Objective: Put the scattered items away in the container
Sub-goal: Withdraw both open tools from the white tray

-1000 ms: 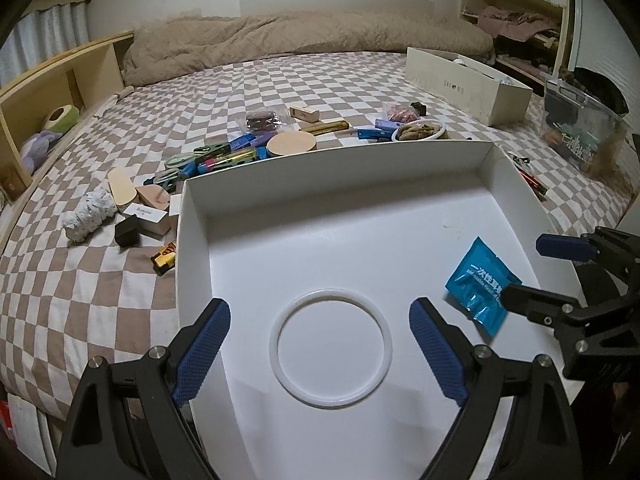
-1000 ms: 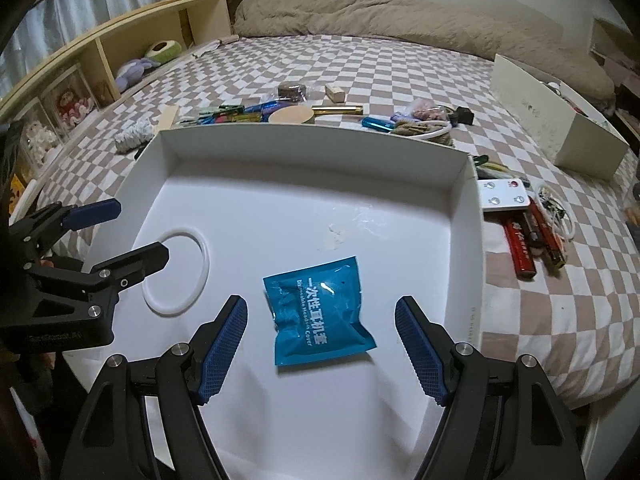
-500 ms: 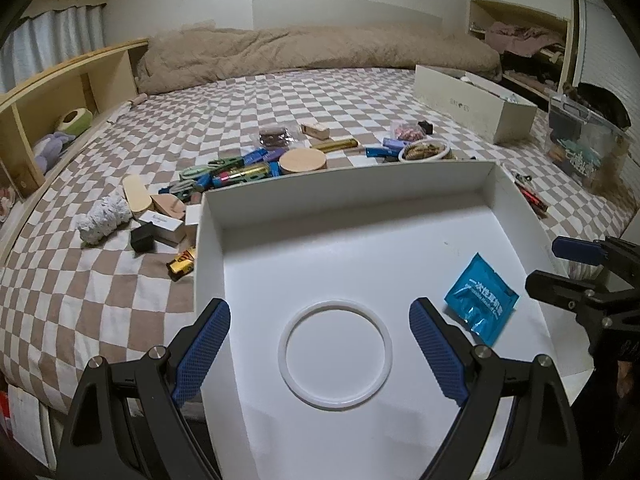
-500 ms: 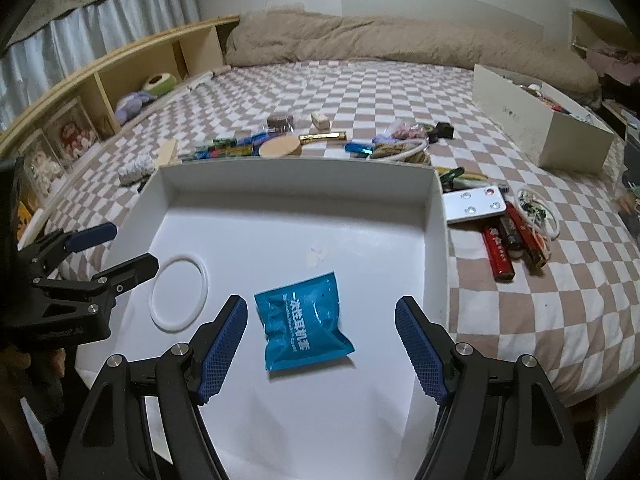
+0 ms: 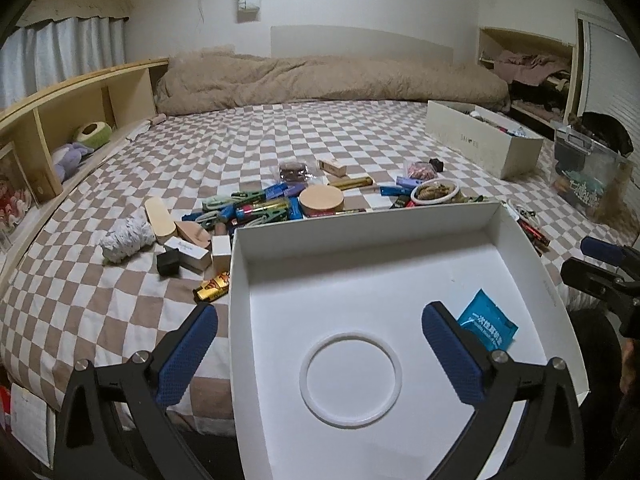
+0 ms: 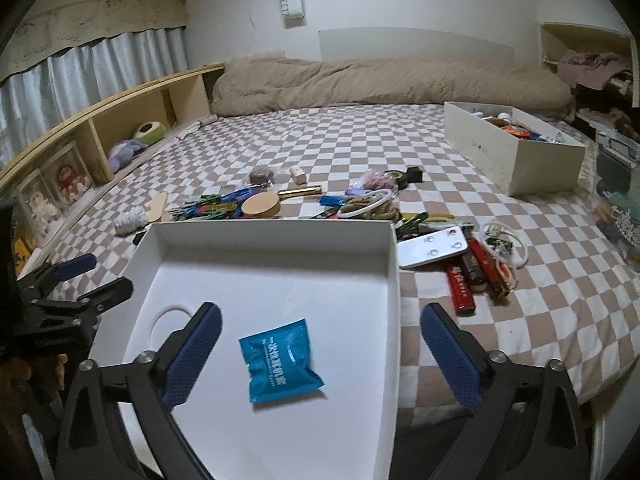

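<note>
A shallow white cardboard box (image 5: 360,236) sits at the near edge of a bed covered in a brown-and-white checked sheet (image 5: 304,136). Two things lie on its floor: a thin white plastic ring (image 5: 350,380) towards the near left, and a flat blue foil sachet with white print (image 6: 280,360) to the right of it, well apart from the ring.

The left gripper (image 5: 320,352) hovers above the ring, its jaws opening and standing wide — the ring lies on the box floor below the gap, and neither blue pad touches it. The left pad hangs outside the box's left wall, over the sheet. The right gripper (image 6: 320,352) hovers above the sachet in the same way, jaws opening, spread wide, holding nothing; the sachet lies flat below, clear of both pads.

The rest of the clutter still lies on the sheet. Just beyond the far wall are coloured plastic clips (image 5: 256,210), a round tan wooden lid (image 5: 322,200) and a gold tube (image 5: 354,181). Left of the box lie a white knitted bundle (image 5: 126,238) and a gold-wrapped bar (image 5: 212,287). To the right are a white remote control (image 6: 432,248) and red lighters (image 6: 464,284). A long cream box (image 6: 508,152) stands far right.
</note>
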Tool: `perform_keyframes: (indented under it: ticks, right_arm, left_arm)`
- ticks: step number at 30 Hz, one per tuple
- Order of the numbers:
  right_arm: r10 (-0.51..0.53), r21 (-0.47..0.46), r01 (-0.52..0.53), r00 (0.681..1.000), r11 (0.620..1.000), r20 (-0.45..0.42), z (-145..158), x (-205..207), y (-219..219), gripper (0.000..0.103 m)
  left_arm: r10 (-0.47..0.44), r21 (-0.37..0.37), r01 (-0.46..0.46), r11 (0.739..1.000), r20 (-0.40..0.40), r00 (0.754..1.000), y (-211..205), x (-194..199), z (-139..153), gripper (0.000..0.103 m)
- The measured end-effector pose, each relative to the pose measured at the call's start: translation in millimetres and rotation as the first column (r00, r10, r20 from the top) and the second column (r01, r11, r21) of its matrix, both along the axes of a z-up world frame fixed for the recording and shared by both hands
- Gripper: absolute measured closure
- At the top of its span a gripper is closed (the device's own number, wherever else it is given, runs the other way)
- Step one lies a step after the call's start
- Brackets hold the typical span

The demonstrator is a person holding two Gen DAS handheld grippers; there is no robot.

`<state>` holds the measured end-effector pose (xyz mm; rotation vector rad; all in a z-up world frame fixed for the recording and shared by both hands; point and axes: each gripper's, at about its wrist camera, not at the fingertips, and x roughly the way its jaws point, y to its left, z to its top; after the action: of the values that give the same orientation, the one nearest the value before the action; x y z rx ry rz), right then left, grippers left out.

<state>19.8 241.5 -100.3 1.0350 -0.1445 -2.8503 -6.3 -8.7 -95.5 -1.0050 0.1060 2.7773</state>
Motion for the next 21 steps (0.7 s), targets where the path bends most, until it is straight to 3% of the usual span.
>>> perform_keyframes:
  ticks: [21]
  right_arm:
    - [-0.108,-0.009,0.108,0.993,0.994,-0.04,1,-8,35,0.0]
  left_arm:
    - [0.046,-0.006,-0.047,0.999,-0.03,0.998,-14,-9,2,0.0]
